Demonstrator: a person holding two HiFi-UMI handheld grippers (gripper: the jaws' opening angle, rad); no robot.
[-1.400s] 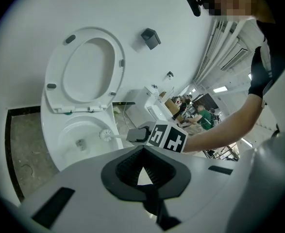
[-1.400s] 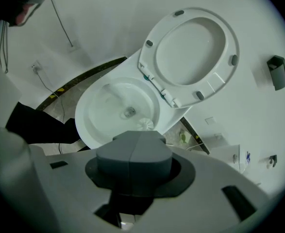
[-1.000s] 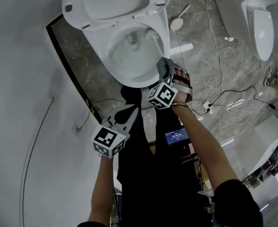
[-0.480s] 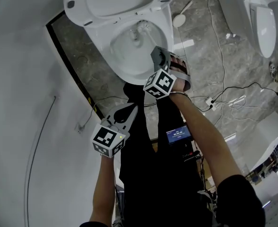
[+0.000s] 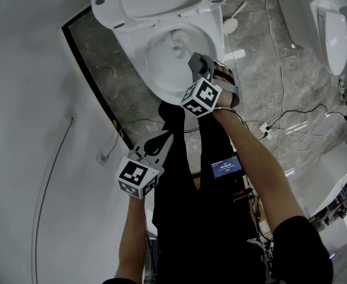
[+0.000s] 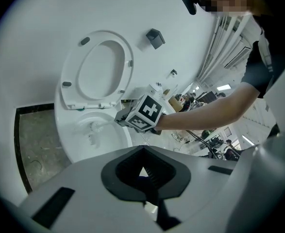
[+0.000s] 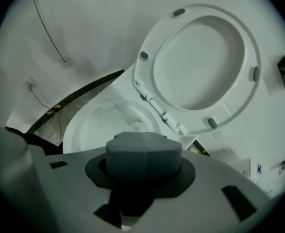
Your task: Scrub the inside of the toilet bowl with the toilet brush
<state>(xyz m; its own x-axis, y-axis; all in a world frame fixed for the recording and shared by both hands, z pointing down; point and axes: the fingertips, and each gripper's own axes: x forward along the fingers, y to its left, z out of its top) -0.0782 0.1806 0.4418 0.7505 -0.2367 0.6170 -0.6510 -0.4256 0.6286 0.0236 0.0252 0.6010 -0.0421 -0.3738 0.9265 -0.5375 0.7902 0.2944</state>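
White ceramic toilet bowl [image 5: 135, 52], seat raised: my right gripper [image 5: 195, 61] is clamped on the thin handle of the white toilet brush [image 5: 178, 38], whose head sits inside the bowl near the drain. My left gripper [image 5: 164, 138] hangs closed, empty. I judge this mid-scrub; next, sweep the head around the walls.

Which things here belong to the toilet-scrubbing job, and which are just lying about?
Job: bowl; brush; right gripper, shut on the brush.

Lying about: cables; white long-handled tool; other white fixture; left gripper, shut and empty.
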